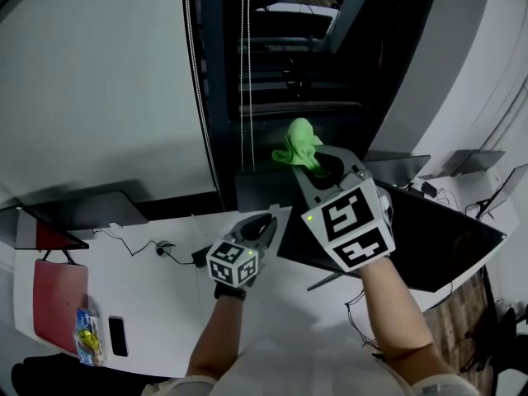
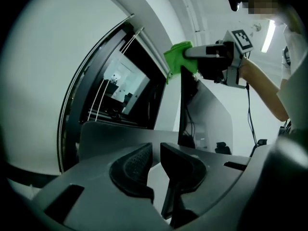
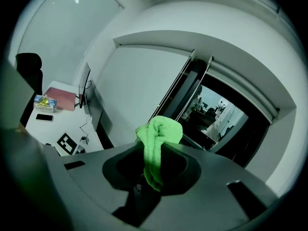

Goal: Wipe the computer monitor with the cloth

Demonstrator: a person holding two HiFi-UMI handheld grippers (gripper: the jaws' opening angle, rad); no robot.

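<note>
Right gripper (image 3: 154, 165) clenched on green cloth (image 3: 159, 134); cloth bunches up out past the jaw tips. Left gripper (image 2: 155, 165) released, jaws a narrow gap apart, nothing between them. It sits lower than the right gripper and to its left, over the white desk (image 1: 165, 304).

Ahead of the left gripper, the computer monitor (image 2: 183, 109) shows edge-on. The cloth is up at its top edge (touching or not: cannot tell). From the head view the monitor's dark panel (image 1: 437, 246) lies below and right of the right gripper.

Far left of both grippers on the desk: red mat (image 1: 59, 291), black phone (image 1: 118, 337), a small colourful packet (image 1: 87, 337).

Beyond the grippers: dark-framed window (image 1: 272, 73) with hanging blind cords (image 1: 198, 81), white wall beside it.
</note>
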